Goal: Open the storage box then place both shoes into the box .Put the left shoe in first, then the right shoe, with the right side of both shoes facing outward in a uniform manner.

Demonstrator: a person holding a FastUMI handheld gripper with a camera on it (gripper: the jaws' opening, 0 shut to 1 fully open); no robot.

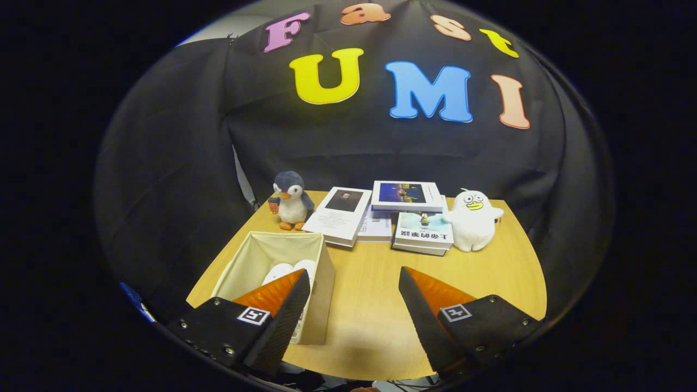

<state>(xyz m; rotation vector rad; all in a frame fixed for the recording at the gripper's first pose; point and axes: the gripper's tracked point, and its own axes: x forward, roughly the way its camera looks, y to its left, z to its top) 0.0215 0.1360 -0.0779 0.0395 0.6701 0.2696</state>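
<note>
The hand-held gripper (354, 286) hangs over the near edge of the bench (370, 305) with its fingers spread wide and nothing between them but bare wood. Each finger carries a small square marker of black and white blocks on its housing; it spells nothing readable.

Just ahead of the left finger, and partly behind it, stands the storage box (272, 256), a pale fabric bin with its top open. Inside it lie the white shoes (291, 270), of which only rounded upper parts show above the fingertip; the rest is covered by the finger and the box wall, so I cannot tell which way they face or which is which.

Well beyond the fingers, along the far side of the bench, sit a plush penguin (291, 200), a spread of books (405, 215) and a white plush duck (472, 220). One book, nearest the duck, bears a line of large characters printed upside down from here; I cannot read them reliably. The other covers show a dark portrait and a blue picture, their small print too fine to make out.
</note>
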